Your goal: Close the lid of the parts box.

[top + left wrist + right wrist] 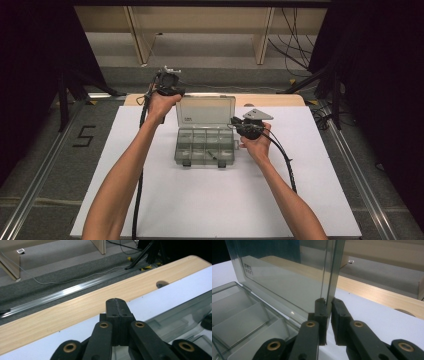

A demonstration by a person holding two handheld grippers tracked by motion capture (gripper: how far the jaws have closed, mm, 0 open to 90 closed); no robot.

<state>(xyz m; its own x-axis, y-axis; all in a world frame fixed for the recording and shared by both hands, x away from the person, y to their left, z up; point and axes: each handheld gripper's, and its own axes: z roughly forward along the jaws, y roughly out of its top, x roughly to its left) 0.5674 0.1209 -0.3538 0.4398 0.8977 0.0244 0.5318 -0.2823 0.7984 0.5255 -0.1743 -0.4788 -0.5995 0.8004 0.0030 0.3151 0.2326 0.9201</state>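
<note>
High view: fixed overhead, facing forward and down across the whole bench (pixel 210 200), taken from afar. Left gripper view: low and close, facing along its claw (pixel 116 305) over the bench's wooden far edge toward the floor. Right gripper view: very close against the clear box (pixel 287 287), which all three views share.

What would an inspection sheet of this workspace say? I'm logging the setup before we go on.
Surface: white sheet on a wooden table.
Job's things: clear compartment box, lid standing open.
Clutter: nothing seen.
Grippers: left gripper shut on nothing, beyond the box's far left corner; right gripper has its jaws on the lid's edge.
Cables: one trails from each gripper; more on the floor.
Surroundings: floor rails, wooden frame legs, dark curtains.
</note>
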